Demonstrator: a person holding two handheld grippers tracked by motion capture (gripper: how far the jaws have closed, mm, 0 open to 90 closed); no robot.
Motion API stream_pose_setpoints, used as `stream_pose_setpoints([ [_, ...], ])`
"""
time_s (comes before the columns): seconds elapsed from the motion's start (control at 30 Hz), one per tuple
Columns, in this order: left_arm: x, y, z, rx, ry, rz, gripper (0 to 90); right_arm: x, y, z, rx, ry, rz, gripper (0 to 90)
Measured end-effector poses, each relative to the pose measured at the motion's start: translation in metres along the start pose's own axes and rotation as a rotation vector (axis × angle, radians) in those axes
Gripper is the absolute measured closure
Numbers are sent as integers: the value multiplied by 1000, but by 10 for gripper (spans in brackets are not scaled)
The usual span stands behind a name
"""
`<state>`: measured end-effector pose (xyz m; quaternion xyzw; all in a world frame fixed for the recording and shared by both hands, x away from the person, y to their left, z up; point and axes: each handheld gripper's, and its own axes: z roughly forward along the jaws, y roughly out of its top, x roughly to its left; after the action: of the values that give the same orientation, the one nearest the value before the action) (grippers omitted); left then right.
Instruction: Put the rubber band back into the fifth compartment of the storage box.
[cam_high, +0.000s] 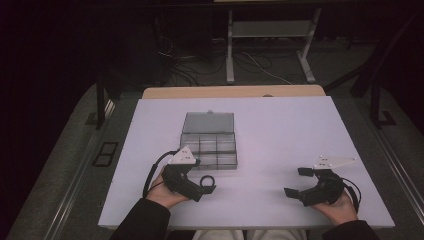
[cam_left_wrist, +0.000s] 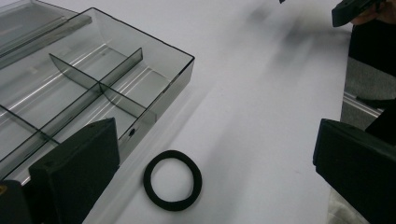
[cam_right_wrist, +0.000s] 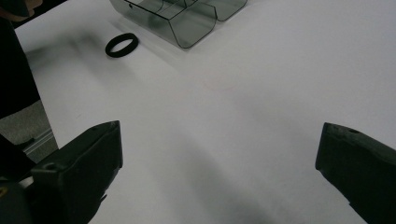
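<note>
Band: black elastic loop, lying flat on the white table, just beside the near wall of the box; apart from it, a thin strip of table between. Seen far off in the right gripper view as a small ring left of the box

Left gripper: low over the table at the band, jaws spread wide, one on each side of it, holding nothing; no contact with the band visible

Box: clear smoky plastic, lid laid back flat behind it, inside split by dividers into compartments, all bare

Right gripper: well apart to the right, near the table's front edge, jaws wide apart, nothing between them
</note>
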<state>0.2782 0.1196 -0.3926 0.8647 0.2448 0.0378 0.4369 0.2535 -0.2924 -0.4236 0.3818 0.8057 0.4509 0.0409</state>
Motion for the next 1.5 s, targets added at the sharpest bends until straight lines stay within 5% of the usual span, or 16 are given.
stream_pose_setpoints([
  [0.9,1,-1,35,211,-42,71,24,1,-1,2,15,7,-11,3],
  [1.5,10,-6,41,275,-85,93,171,1,-1,3,22,16,-9,4],
])
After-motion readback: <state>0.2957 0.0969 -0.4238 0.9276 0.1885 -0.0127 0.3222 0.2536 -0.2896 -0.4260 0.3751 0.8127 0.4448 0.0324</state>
